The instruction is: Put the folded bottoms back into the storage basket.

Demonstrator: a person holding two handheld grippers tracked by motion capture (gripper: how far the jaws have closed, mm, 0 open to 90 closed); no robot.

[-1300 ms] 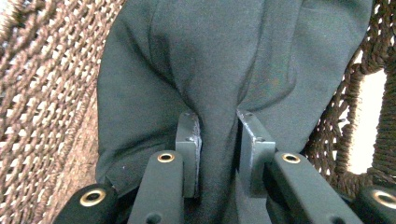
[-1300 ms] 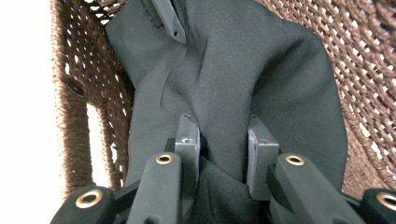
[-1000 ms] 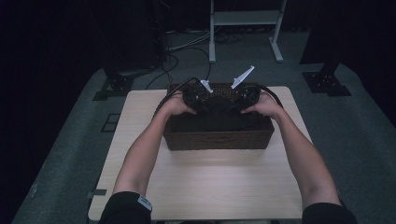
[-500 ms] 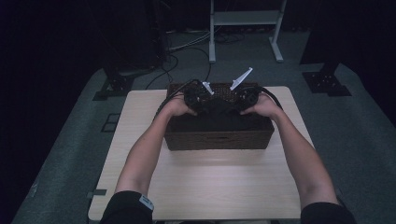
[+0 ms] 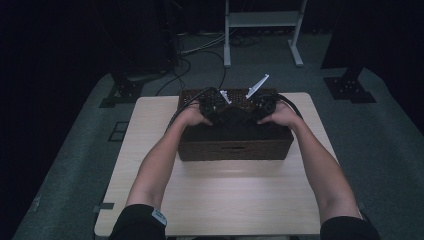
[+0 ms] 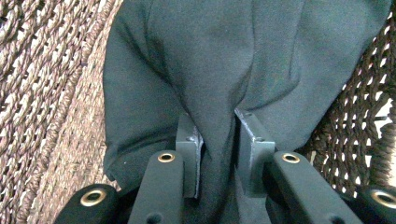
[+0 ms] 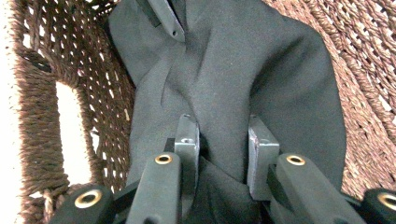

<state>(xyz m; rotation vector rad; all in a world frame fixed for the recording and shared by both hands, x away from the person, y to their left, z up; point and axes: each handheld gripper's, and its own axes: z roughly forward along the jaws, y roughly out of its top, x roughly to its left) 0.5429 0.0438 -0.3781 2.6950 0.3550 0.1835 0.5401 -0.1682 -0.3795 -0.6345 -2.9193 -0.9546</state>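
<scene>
Left gripper view shows the dark cloth (image 6: pixel 224 70) pinched in a fold by the left tool (image 6: pixel 218 144), inside the woven basket (image 6: pixel 51 93). Right tool (image 7: pixel 218 149) likewise clamps a ridge of the cloth. Basket sits at the far middle of the tabletop (image 5: pixel 220 200).

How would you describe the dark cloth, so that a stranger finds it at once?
On the pale wooden table stands a dark brown woven basket. Inside it lies the dark cloth, pinched by both grippers. It is smooth and soft, unlike the rough weave around it.
</scene>
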